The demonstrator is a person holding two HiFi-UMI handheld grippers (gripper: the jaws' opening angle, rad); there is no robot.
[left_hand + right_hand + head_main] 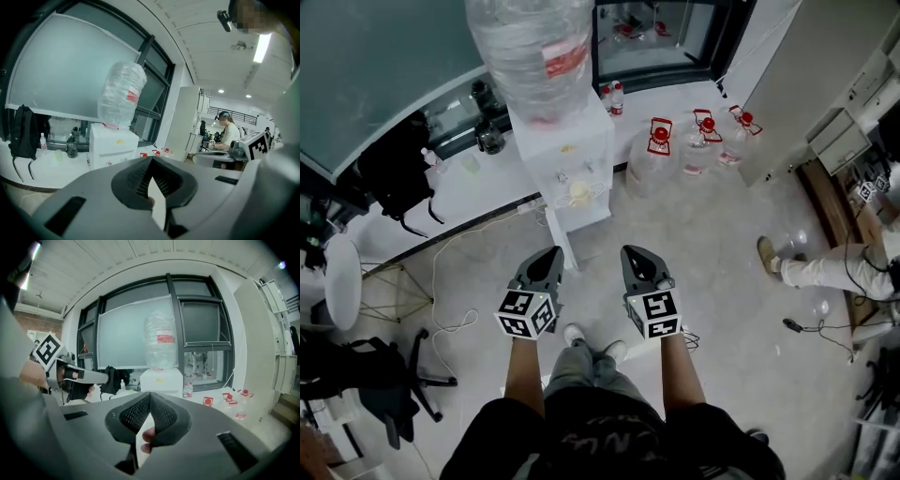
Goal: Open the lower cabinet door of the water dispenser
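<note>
No wording could be read. The red label [560,62] on the bottle [525,33] atop the water dispenser [592,131] was blurred, its yellow sticker [568,148] too small — the marker cubes [525,314] bore only black-and-white patterns.

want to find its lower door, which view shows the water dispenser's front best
Head view: the water dispenser shows most of its front, steeply foreshortened. Both gripper views show only its top and bottle; the rest is hidden below.

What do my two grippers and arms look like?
Both the left gripper and right gripper are dark grey, wedge-shaped, with ribbed black pads and a white cube of black square markers at the back. Forearms bare; black short-sleeved top.
</note>
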